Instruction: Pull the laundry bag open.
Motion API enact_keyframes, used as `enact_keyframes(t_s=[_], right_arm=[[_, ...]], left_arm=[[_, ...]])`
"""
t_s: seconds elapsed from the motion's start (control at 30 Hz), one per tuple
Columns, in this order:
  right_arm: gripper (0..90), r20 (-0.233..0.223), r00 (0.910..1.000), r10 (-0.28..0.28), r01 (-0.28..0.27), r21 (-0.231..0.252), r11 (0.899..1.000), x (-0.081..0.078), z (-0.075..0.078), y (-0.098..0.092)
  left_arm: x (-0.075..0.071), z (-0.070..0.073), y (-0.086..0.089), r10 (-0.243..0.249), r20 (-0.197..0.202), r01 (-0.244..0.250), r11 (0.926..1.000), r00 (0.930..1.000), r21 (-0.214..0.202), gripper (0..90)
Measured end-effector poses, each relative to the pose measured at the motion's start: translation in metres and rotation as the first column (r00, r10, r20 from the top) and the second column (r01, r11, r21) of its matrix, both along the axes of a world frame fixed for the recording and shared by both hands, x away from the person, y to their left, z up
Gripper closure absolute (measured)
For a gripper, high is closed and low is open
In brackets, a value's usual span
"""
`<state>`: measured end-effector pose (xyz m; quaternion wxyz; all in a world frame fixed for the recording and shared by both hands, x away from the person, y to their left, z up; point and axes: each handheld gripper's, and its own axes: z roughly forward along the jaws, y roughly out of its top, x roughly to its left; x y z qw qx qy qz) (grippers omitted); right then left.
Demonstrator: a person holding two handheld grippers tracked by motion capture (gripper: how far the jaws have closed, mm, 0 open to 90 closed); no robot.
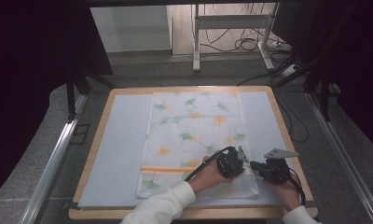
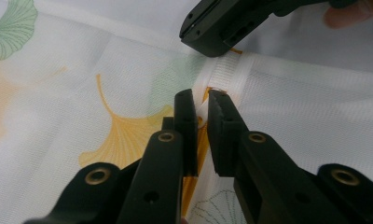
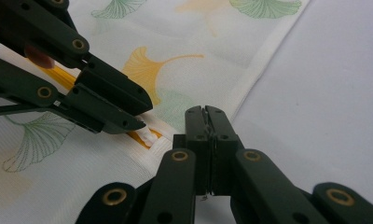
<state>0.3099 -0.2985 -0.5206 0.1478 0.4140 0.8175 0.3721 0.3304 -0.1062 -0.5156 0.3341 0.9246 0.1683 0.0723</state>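
The left gripper (image 2: 202, 108) pinches a raised fold of the leaf-printed cloth (image 2: 82, 93).

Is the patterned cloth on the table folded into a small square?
No, in the high view the cloth lies spread flat as a long rectangle on the table, with both grippers at its near right corner.
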Motion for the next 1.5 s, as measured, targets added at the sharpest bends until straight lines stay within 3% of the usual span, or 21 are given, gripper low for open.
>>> enact_keyframes(t_s=[0.03,0.07,0.4,0.5,0.6,0.73,0.9,1.03,1.2,1.37,1.5], right_arm=[[88.2,0.0,1.0,0.0,0.0,0.0,1.0,0.0,0.0,0.0],[88.1,0.0,1.0,0.0,0.0,0.0,1.0,0.0,0.0,0.0],[88.2,-0.001,1.0,0.003,-0.003,0.001,1.0,0.001,-0.001,0.0],[88.2,0.001,1.0,0.003,-0.003,0.0,1.0,0.0,-0.001,0.0],[88.1,0.0,1.0,0.003,-0.003,0.001,1.0,0.0,-0.001,0.0],[88.2,0.0,1.0,0.004,-0.004,0.0,1.0,0.001,-0.001,0.0],[88.1,-0.003,1.0,0.003,-0.003,0.002,1.0,0.001,-0.001,0.0],[87.7,-0.003,1.0,0.005,-0.005,0.002,1.0,0.001,-0.001,-0.001],[87.5,0.0,1.0,-0.009,0.009,0.003,1.0,0.0,0.0,-0.003],[87.5,-0.008,0.9996,-0.026,0.026,0.018,1.0,0.0,0.0,-0.007],[87.6,-0.006,0.9997,-0.024,0.024,0.015,1.0,0.0,-0.001,-0.006]], left_arm=[[0.0,0.0,0.0,0.001,-0.001,-0.001,1.0,1.0,-0.006,84.1],[0.001,0.0,0.0,-0.004,-0.014,0.004,1.0,0.9999,-0.009,89.7],[0.003,-0.001,-0.001,-0.005,-0.051,0.004,0.9996,0.9987,-0.028,89.5],[0.008,0.0,0.003,0.003,-0.101,-0.008,0.9987,0.9949,-0.051,77.9],[0.012,0.0,0.005,0.024,-0.102,-0.029,0.9982,0.9945,-0.052,73.7],[0.02,-0.003,0.008,0.015,-0.148,-0.027,0.9963,0.9889,-0.082,65.3],[0.026,0.0,0.002,-0.009,-0.13,0.001,0.9978,0.9915,-0.067,57.6],[0.033,0.0,-0.003,-0.063,-0.149,0.055,0.9967,0.9868,-0.059,54.6],[0.034,0.0,-0.007,-0.094,-0.148,0.087,0.9946,0.9845,-0.057,55.3],[0.031,0.0,-0.009,-0.089,-0.144,0.084,0.9955,0.9855,-0.043,62.6],[0.025,0.002,-0.007,-0.056,-0.117,0.054,0.9984,0.9915,-0.015,59.2]])
